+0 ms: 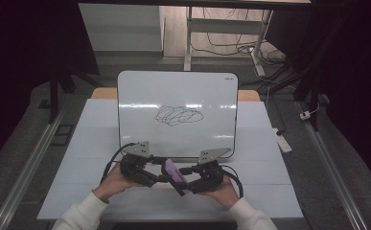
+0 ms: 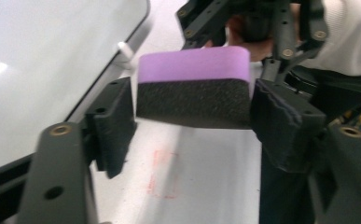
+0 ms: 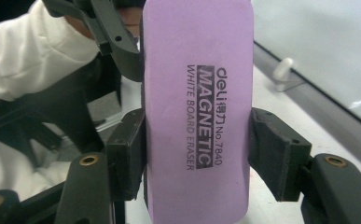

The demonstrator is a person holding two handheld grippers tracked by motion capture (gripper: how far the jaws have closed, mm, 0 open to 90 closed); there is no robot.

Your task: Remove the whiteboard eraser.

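Purple foam on top and black felt beneath: the whiteboard eraser (image 1: 174,175) hangs between our two tongs, just above the pale tabletop (image 1: 82,163) and in front of the whiteboard (image 1: 173,91). In the right gripper view, our right tongs (image 3: 197,149) clamp the eraser's long sides, both pads pressed flat against the purple edges, with the printed label facing the camera. In the left gripper view, our left tongs (image 2: 192,109) straddle one end of the eraser; the pad on the right of that view touches the felt, while the other stands a sliver off it, so the jaws are apart and not gripping. The whiteboard carries a black scribble (image 1: 178,115) near its middle and stands propped at the tabletop's far side.
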